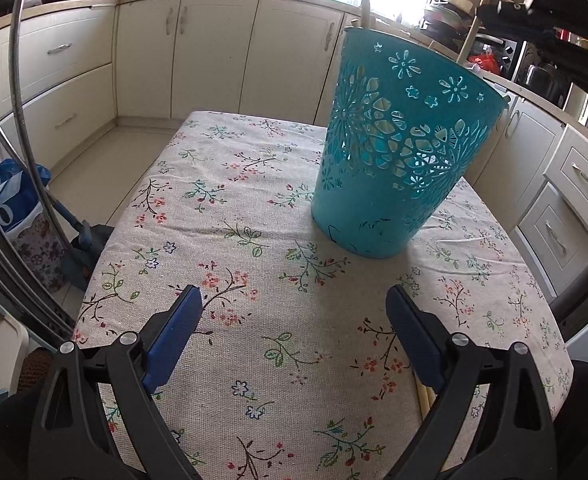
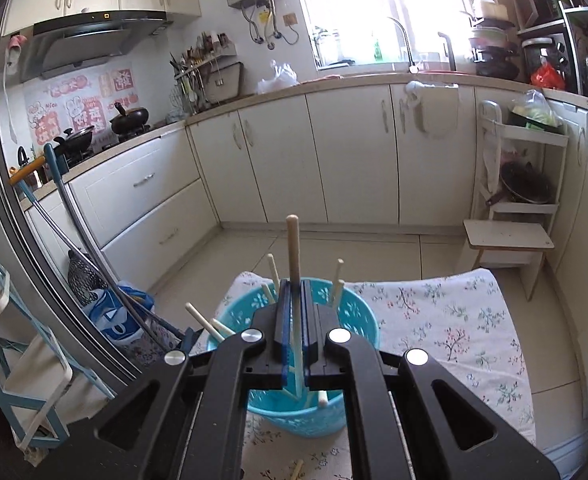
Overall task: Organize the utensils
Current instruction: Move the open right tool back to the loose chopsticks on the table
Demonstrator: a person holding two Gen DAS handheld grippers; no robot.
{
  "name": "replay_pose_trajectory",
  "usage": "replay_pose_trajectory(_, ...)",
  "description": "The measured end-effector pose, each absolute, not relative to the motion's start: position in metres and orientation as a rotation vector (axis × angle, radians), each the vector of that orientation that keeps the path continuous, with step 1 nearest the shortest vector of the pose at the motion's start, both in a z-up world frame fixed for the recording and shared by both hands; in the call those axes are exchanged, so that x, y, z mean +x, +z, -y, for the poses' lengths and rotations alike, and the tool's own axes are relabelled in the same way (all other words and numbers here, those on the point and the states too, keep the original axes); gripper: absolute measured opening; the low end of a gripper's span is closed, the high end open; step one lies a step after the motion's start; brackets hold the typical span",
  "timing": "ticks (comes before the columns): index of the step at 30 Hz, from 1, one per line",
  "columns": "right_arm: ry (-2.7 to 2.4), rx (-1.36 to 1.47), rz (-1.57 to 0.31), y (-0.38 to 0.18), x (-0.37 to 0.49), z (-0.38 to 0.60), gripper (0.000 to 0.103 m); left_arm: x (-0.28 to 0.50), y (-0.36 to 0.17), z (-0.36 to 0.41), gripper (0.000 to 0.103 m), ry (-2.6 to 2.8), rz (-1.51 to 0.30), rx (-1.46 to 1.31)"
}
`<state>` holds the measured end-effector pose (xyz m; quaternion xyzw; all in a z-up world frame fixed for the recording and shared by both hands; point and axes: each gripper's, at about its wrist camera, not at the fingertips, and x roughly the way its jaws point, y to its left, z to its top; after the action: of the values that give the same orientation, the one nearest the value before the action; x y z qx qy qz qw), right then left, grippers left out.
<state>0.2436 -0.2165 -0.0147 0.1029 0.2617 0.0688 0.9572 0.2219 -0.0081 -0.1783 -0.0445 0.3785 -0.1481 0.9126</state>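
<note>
Teal plastic, cut through with flower and leaf openings, makes up the basket (image 1: pixel 398 152) that stands upright on the bench (image 1: pixel 254 240), on its far right part in the left wrist view. A floral cloth (image 1: pixel 230 208) covers the bench. The left gripper (image 1: pixel 294 312) hangs over the near part of the cloth with its blue-padded fingers (image 1: pixel 174 336) spread wide and nothing between them. Just beside its right finger, at the near edge, the ends of pale chopsticks (image 1: pixel 424 398) lie on the cloth.

In the right wrist view the right gripper (image 2: pixel 294 288) is above the basket (image 2: pixel 358 312), its fingers pressed together on one pale chopstick (image 2: pixel 293 248). That chopstick stands nearly upright, its rounded top well above the fingertips and its lower length running down between the pads into the basket's opening. Several more chopsticks (image 2: pixel 204 322) already lean inside the basket, fanned out against the rim to the left, far side and right. Another loose chopstick (image 2: pixel 296 469) lies on the cloth at the near edge of this view.

Cream kitchen cabinets (image 2: pixel 350 152) line the far side of the room.
</note>
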Motion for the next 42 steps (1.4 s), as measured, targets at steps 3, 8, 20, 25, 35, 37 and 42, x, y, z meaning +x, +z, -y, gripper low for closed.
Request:
replay_pose_trajectory(3, 0.133, 0.202, -0.517, -0.014, 0.231, 0.218, 0.011, 0.222, -0.178, 0.009, 0.089, -0.302, -0.782, -0.089)
replay_pose_trajectory(8, 0.145, 0.202, -0.438, 0.0, 0.189, 0.218, 0.018, 0.222, -0.179, 0.009, 0.09, -0.295, -0.783, -0.089)
replay_pose_trajectory(20, 0.162, 0.254, -0.83, -0.156, 0.14, 0.182, 0.016, 0.222, -0.179, 0.006, 0.09, -0.283, -0.781, -0.098)
replay_pose_trajectory(25, 0.139, 0.207, -0.891, -0.177, 0.149, 0.168, 0.016, 0.222, -0.179, 0.006, 0.09, -0.283, -0.784, -0.1)
replay_pose_trajectory(35, 0.132, 0.092, -0.919, -0.192, 0.143, 0.162, 0.012, 0.223, -0.179, 0.006, 0.09, -0.285, -0.787, -0.1)
replay_pose_trajectory(37, 0.13, 0.075, -0.914, -0.192, 0.14, 0.163, 0.01, 0.223, -0.179, 0.006, 0.09, -0.285, -0.787, -0.101)
replay_pose_trajectory(42, 0.076, 0.076, -0.907, -0.191, 0.14, 0.187, 0.007, 0.224, -0.18, 0.006, 0.09, -0.284, -0.794, -0.097)
